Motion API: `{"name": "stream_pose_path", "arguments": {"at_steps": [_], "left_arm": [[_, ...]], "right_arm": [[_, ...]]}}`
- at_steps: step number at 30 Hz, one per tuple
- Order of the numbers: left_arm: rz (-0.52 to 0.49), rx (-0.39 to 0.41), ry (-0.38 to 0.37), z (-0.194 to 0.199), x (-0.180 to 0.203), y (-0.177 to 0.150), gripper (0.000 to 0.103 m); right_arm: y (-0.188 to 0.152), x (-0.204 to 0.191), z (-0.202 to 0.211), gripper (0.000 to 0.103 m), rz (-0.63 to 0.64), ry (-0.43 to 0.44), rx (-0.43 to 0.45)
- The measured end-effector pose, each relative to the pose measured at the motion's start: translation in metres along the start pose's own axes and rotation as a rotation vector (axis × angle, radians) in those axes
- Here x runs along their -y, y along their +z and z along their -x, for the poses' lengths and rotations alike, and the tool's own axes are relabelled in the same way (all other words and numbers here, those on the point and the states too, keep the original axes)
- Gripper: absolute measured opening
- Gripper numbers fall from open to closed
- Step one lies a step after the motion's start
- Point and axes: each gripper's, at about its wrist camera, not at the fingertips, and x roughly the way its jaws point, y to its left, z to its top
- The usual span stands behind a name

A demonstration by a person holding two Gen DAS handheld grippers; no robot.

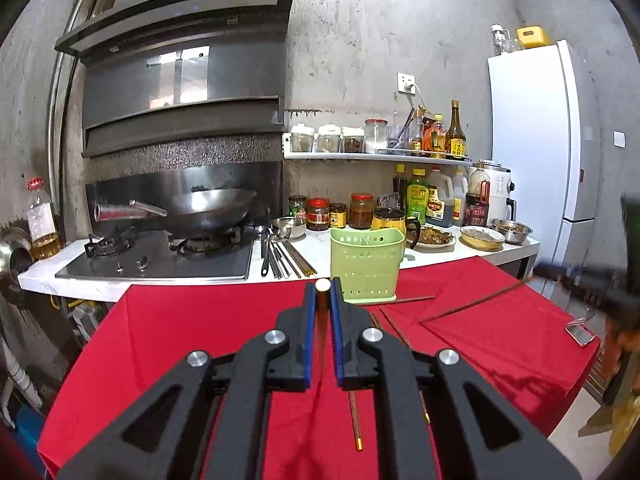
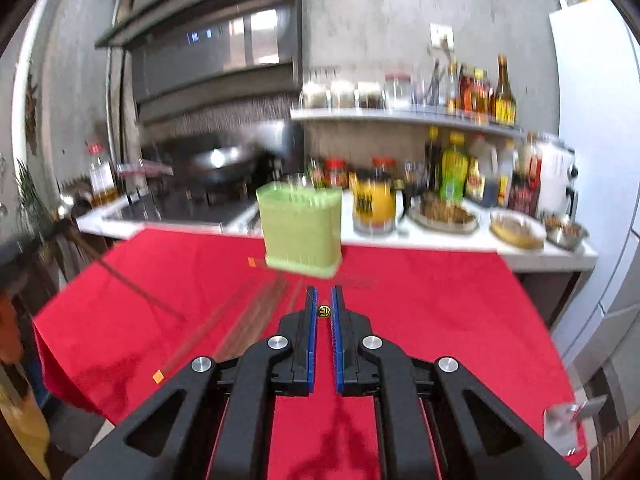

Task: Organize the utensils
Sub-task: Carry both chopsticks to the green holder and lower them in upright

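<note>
The left tool (image 1: 322, 292) is closed on a chopstick (image 1: 322, 285), whose round end shows between its tips. The right tool (image 2: 324, 300) is closed on another chopstick (image 2: 324, 312), its gold-marked end toward the camera. The green holder (image 1: 366, 264) stands at 12 o'clock on the red-covered worktop (image 1: 192, 328). Loose chopsticks (image 1: 408, 299) lie at its 3 o'clock.

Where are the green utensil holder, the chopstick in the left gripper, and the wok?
green utensil holder (image 1: 366, 264): left wrist view, perforated front wall.
chopstick (image 1: 322, 285): left wrist view, pale round end between the pads.
wok (image 1: 212, 208): left wrist view, outer bowl.
</note>
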Motion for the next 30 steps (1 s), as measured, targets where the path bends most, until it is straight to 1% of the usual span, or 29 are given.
{"name": "stream_pose_path", "arguments": {"at_steps": [4, 8, 13, 19, 22, 24, 26, 30], "left_arm": [[0.000, 0.002, -0.003, -0.002, -0.001, 0.001, 0.007], [0.000, 0.000, -0.003, -0.002, -0.001, 0.001, 0.007], [0.005, -0.009, -0.012, -0.007, -0.005, 0.005, 0.007], [0.018, -0.044, -0.043, -0.021, -0.008, 0.009, 0.007], [0.016, -0.038, -0.044, -0.025, -0.007, 0.012, 0.007], [-0.001, -0.028, -0.050, -0.025, -0.005, 0.019, 0.007], [-0.024, -0.006, -0.040, -0.027, -0.002, 0.029, 0.007], [-0.045, 0.045, -0.043, -0.036, 0.001, 0.059, 0.007]], "right_arm": [[0.025, -0.004, 0.005, 0.007, 0.019, 0.002, 0.040], [0.041, -0.007, -0.001, 0.007, 0.037, 0.002, 0.045], [0.050, -0.006, -0.013, 0.007, 0.035, 0.003, 0.043], [0.052, -0.003, -0.027, 0.008, 0.029, -0.002, 0.042], [0.052, -0.004, -0.028, 0.007, 0.029, -0.008, 0.055], [0.055, -0.006, -0.030, 0.007, 0.037, -0.006, 0.060], [0.062, -0.008, -0.032, 0.007, 0.050, -0.004, 0.076], [0.090, -0.012, -0.038, 0.007, 0.079, -0.011, 0.140]]}}
